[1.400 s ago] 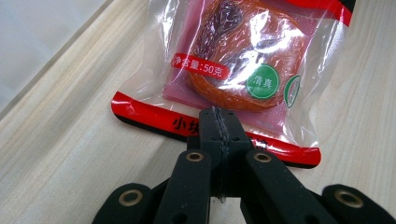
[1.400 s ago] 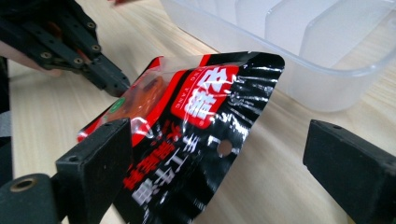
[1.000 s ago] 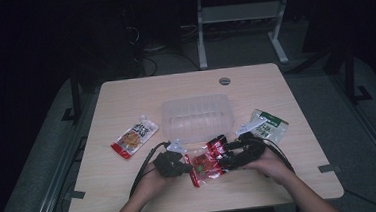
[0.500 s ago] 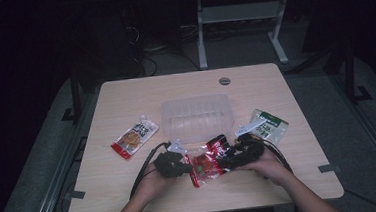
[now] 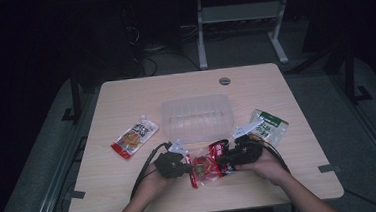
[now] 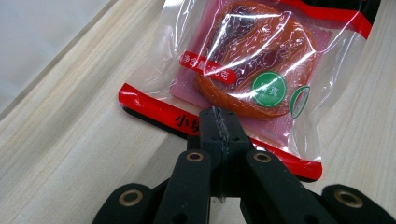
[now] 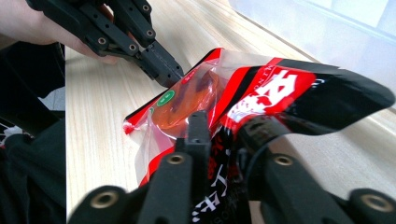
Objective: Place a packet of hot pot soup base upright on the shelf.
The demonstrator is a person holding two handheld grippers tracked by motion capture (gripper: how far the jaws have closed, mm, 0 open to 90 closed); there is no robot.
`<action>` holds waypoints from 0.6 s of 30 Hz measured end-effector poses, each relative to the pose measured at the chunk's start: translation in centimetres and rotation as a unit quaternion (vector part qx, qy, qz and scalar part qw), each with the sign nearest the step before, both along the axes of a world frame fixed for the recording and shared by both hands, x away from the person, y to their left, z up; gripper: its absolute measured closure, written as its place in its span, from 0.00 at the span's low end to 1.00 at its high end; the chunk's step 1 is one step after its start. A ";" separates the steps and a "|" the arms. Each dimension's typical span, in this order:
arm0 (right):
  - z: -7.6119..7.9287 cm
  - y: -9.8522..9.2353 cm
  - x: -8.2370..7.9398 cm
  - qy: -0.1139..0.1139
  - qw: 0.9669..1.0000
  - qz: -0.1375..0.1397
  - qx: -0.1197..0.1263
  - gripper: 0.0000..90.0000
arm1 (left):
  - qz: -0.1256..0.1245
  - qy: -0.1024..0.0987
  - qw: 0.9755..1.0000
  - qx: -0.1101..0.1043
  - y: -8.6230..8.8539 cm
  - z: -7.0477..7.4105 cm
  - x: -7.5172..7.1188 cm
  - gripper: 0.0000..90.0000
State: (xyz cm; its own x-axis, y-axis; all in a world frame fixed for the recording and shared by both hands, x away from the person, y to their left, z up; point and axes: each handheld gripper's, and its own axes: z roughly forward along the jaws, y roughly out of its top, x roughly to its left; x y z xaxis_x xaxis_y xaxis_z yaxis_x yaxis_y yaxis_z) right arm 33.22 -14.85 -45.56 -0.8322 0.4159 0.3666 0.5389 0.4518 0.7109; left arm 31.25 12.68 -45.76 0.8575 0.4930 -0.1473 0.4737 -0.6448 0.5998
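From the high view, you hold the red bag (image 5: 207, 166) between both grippers at the near edge of the table (image 5: 125, 100), just in front of the clear box (image 5: 197, 116). Lift both ends together so it stays flat. An orange pouch (image 5: 134, 136) lies to the left and a green pack (image 5: 266, 125) to the right, both out of your way. In the left gripper view, your left gripper (image 6: 218, 122) is clamped tight on the bag's red edge. In the right gripper view, your right gripper (image 7: 219, 128) has just been closing, with the bag's other end pinched between its jaws; don't crush the snack.
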 end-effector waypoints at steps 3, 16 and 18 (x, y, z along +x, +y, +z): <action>0.0 0.3 0.0 -0.010 1.000 0.005 -0.008 0.98 | -0.003 0.001 1.000 0.001 0.1 0.0 0.1 1.00; 1.1 -0.2 -0.3 -0.014 0.999 0.023 0.032 1.00 | -0.016 -0.009 1.000 -0.011 0.1 0.1 0.1 1.00; 1.6 -0.2 -0.5 -0.018 0.998 0.030 0.047 1.00 | -0.012 -0.013 1.000 -0.021 0.2 0.3 0.1 1.00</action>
State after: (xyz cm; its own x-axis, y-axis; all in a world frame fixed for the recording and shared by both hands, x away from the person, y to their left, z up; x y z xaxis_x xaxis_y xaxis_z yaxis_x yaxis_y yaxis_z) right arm 32.74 -15.02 -44.00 -0.8680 0.3300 0.3709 0.4860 0.4121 0.7707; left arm 31.36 12.91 -45.47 0.8732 0.4653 -0.1449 0.4418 -0.6303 0.6384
